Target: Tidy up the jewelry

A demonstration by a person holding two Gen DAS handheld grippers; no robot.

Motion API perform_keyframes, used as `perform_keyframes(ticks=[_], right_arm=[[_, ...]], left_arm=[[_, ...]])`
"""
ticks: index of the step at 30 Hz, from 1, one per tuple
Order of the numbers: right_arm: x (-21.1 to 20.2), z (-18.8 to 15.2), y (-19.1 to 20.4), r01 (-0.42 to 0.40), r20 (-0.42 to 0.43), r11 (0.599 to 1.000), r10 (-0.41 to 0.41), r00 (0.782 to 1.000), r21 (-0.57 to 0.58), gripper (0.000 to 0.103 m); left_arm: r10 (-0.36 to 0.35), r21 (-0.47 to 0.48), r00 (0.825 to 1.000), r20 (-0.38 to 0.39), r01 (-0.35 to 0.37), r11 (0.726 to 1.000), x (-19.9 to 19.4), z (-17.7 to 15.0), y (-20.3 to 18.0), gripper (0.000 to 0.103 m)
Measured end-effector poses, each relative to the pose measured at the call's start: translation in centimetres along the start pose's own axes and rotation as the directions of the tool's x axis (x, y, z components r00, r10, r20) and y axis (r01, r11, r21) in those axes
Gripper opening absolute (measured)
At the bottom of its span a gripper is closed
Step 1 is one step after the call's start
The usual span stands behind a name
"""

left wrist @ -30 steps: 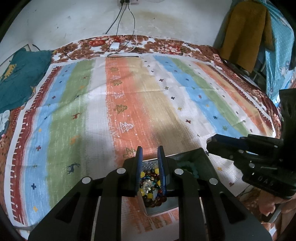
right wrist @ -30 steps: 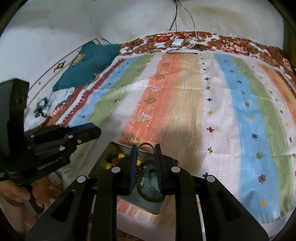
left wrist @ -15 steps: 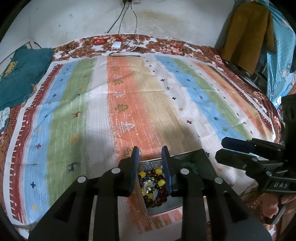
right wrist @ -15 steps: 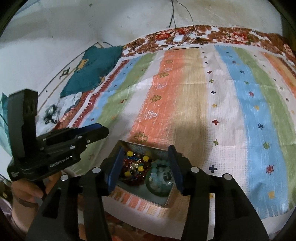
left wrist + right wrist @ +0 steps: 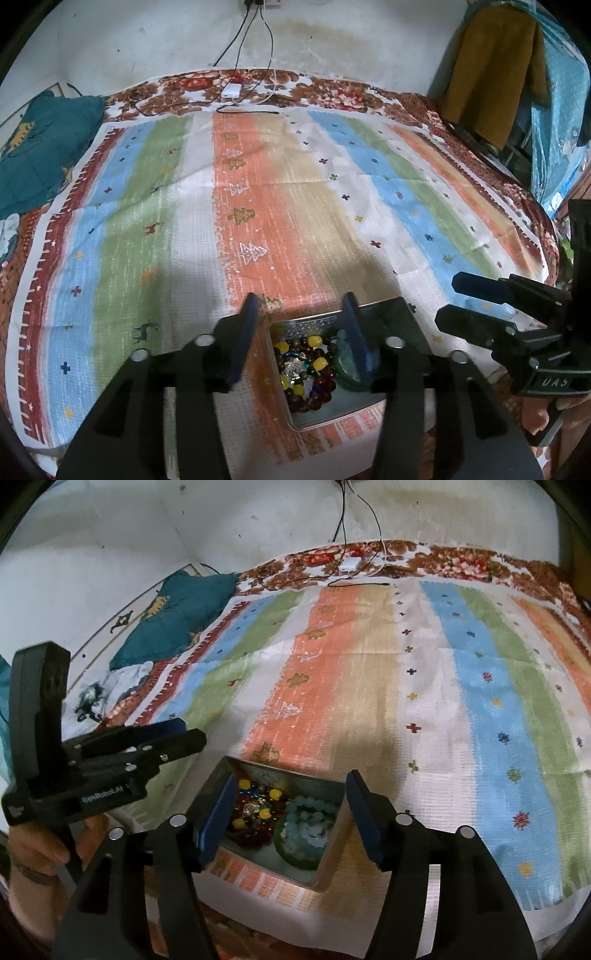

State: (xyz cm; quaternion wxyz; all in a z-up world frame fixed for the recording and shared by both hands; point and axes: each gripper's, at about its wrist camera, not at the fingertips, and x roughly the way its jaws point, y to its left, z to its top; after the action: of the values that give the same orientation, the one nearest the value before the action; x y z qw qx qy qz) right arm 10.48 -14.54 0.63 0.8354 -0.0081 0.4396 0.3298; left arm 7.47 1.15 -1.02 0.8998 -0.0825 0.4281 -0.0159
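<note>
- Silvery metal tin point(image 5: 334, 853) sits at the near edge of the striped bedspread point(image 5: 369, 686), lid off.
- Inside the tin: a tangle of dark red, brown and yellow beads point(image 5: 306, 363) on one side, a pale green bead bracelet point(image 5: 310, 818) coiled on a round green piece on the other.
- Left gripper point(image 5: 300, 332) hangs over the tin, jaws spread wide, holding nothing.
- Right gripper point(image 5: 290, 810) is released too, fingers straddling the tin.
</note>
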Motion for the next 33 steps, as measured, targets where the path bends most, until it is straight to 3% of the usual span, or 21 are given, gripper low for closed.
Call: perform_keyframes(ticks=[5,14,21,26,33], right_arm=[[-0.5,-0.3,-0.2,0.008,0.015,1.000,-0.008,1.000,0.000,0.072],[-1.0,-1.1,0.0,0.041,0.026,0.999,-0.040,0.999,-0.029,0.091],[-1.5,-2.1,0.5,0.056,0.025,0.996,-0.054,0.998,-0.069,0.097],[-2.7,-2.9,1.3,0.094,0.075,0.990,-0.087,0.993,-0.107,0.098],[-4.0,-3.8,1.5,0.067,0.110,0.992,-0.056,0.992,-0.103,0.098]], left_arm=[[0.009,-0.001,1.000,-0.004,-0.009,1.000,-0.5,-0.5,-0.2,0.075],[0.027,-0.006,1.000,-0.006,-0.027,1.000,-1.2,-1.7,0.2,0.096],[0.075,0.002,0.997,-0.009,-0.075,0.997,-1.7,-2.7,0.3,0.097],[0.106,0.012,0.994,0.022,-0.106,0.994,-2.5,-3.4,0.1,0.097],[0.118,0.042,0.992,0.054,-0.120,0.992,-3.2,-4.1,-0.8,0.097]])
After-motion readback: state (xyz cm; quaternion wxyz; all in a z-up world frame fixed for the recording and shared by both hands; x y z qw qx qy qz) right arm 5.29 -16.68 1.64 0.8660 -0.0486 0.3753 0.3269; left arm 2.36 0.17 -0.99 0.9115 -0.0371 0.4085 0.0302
